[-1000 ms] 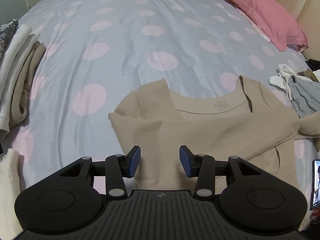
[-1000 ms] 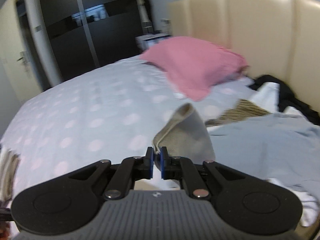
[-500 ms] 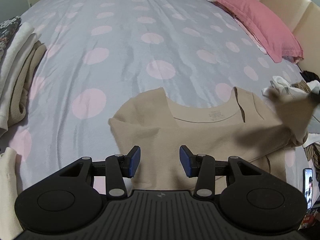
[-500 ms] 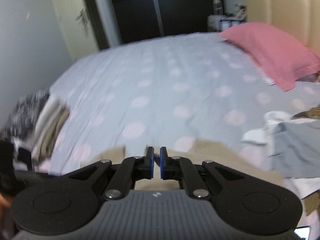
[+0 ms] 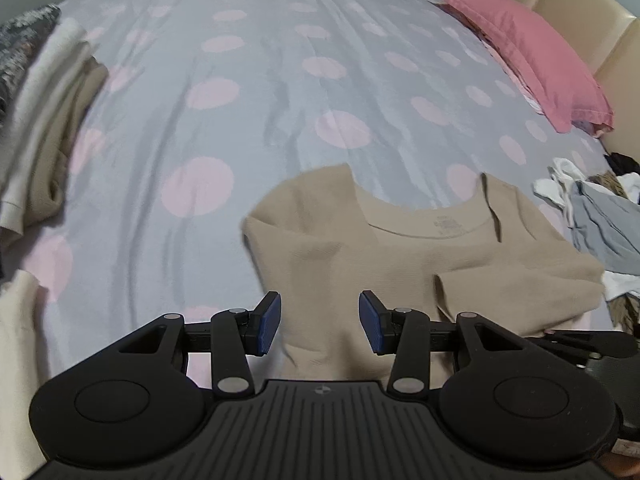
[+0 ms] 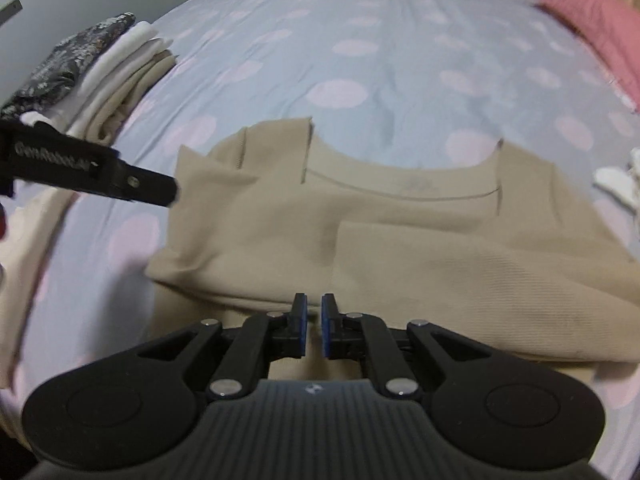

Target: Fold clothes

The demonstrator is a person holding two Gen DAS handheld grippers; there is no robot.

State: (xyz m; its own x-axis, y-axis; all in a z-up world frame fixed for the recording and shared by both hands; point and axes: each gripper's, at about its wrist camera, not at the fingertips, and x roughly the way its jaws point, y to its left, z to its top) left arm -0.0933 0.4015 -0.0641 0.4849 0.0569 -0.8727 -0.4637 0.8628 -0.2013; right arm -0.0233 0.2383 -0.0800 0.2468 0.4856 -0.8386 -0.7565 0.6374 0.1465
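Now that the right gripper (image 6: 311, 325) has laid the sleeve across the beige top (image 6: 400, 240) on the bed (image 5: 280, 80), its fingers sit nearly closed, gripping nothing, the left gripper (image 5: 320, 322) spread wide, both sleeves folded inward.

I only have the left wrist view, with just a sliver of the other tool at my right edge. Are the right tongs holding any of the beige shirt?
Observer: No cloth shows between them. The right tongs are nearly shut, with only a narrow slit between the pads.
Operator: Where do they point?
Observer: At the lower part of the beige shirt, right by the near edge of the sleeve that is folded across its front.
Operator: And the blurry dark thing at my top left?
Observer: That is a dark floral garment, lying beside the folded white and beige pieces.
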